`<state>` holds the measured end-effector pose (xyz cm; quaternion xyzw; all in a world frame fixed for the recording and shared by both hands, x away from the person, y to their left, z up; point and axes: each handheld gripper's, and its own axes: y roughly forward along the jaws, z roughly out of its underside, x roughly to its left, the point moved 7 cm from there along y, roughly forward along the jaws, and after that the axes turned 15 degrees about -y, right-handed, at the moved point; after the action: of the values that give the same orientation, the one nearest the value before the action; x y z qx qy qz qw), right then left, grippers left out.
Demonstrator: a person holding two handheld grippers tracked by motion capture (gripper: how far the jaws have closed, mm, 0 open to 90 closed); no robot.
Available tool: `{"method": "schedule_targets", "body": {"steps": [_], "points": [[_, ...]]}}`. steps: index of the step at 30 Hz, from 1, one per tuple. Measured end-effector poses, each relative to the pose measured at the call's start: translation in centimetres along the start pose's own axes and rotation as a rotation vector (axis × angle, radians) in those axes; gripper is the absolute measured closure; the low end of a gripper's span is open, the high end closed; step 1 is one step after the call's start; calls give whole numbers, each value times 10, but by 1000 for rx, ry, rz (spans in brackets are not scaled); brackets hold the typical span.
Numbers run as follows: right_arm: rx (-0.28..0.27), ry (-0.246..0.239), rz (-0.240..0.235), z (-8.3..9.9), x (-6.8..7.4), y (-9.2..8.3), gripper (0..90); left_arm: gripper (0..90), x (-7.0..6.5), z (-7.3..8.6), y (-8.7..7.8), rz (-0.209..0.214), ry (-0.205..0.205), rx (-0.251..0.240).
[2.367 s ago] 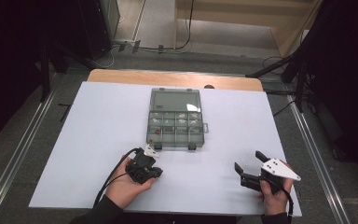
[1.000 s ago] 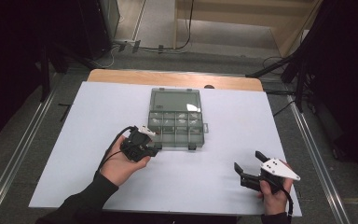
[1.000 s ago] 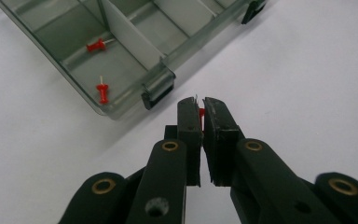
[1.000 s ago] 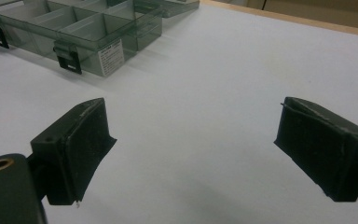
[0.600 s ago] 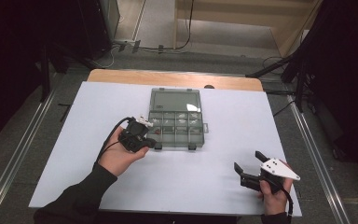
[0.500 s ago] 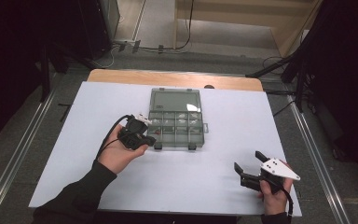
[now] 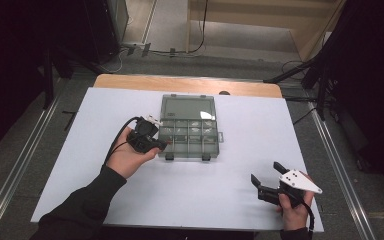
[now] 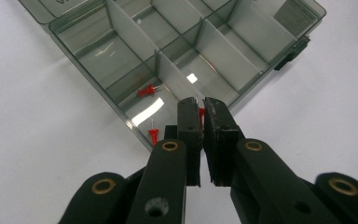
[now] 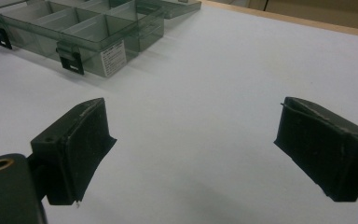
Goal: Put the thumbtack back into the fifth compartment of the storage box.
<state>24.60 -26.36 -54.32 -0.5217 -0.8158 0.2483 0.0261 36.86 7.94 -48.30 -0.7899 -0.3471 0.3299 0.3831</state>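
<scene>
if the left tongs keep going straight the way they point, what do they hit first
Probably the near corner compartment of the clear organizer box, where red pushpins lie. The shut left tongs already pinch something red; depth is hard to judge.

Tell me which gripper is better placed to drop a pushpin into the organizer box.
Left. The left gripper is shut on a red pushpin over the organizer box. The right gripper rests open, far from it.

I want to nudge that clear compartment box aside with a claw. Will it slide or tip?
The compartment box is low and flat, so it probably slides rather than tips. It looks light; the red pushpins inside may shift.
</scene>
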Motion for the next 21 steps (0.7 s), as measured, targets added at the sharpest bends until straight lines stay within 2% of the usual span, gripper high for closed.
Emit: {"method": "schedule_targets", "body": {"steps": [11, 17, 21], "points": [[-13, 8, -5, -1, 1, -1, 101, 850, 7, -7, 8, 2, -13, -1], [-32, 19, -23, -3, 2, -2, 99, 849, 11, -8, 13, -5, -17, 5], [-37, 23, -27, -3, 2, -3, 99, 848, 12, -9, 14, 12, -11, 3]]}}
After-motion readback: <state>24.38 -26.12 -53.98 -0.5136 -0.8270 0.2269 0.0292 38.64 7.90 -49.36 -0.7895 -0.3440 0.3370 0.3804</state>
